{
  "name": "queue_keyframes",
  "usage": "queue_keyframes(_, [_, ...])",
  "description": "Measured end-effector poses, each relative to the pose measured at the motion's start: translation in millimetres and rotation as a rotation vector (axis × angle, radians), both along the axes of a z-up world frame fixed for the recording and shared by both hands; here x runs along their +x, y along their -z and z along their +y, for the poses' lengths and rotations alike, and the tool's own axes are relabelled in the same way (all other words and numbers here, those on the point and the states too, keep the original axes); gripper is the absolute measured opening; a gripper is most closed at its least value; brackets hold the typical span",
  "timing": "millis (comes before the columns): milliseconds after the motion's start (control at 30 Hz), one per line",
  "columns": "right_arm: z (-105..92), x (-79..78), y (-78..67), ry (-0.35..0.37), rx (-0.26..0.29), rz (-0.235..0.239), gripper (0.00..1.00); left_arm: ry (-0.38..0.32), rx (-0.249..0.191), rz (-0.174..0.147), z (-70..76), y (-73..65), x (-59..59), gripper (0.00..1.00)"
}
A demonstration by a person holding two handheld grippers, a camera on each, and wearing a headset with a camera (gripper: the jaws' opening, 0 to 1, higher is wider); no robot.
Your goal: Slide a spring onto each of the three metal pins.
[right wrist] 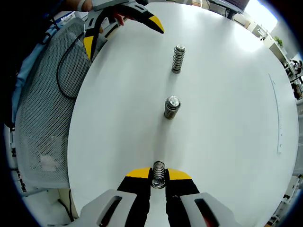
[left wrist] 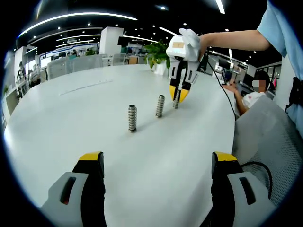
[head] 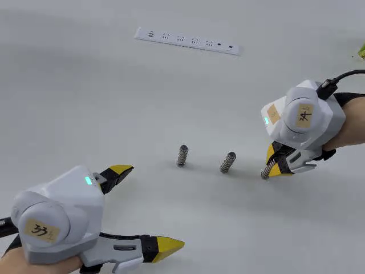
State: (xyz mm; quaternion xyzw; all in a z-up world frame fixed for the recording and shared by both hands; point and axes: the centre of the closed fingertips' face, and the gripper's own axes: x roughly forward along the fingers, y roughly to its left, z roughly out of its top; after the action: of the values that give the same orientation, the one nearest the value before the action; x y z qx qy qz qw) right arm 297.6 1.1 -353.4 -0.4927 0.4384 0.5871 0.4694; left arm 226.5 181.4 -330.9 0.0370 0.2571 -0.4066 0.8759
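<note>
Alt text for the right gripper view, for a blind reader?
The right gripper grips a spring between its yellow tips on a white table. A nearer spring and a farther spring stand in line beyond it, with the open left gripper past them.

The head view looks forward and down on the table from the person's side, with the middle pin at mid distance. The left gripper view sits low, well back from that pin, and faces along the row toward the right gripper beyond it. The right gripper view looks steeply down from the opposite end, close over the spring between its jaws; both gripper views share the middle pin.
</note>
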Motion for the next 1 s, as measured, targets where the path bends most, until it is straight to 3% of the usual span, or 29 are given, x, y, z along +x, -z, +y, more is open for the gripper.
queue_keyframes(800, [-4.7, 3.2, 9.0, 0.013, 0.001, -0.006, 0.09, -0.012, -0.006, -0.005, 1.0, -2.8, -0.8, 0.92])
queue_keyframes(1000, [-3.2, 4.8, 11.5, 0.089, 0.044, 0.018, 0.26, -0.013, -0.005, -0.006, 0.9, -3.5, -0.7, 0.92])
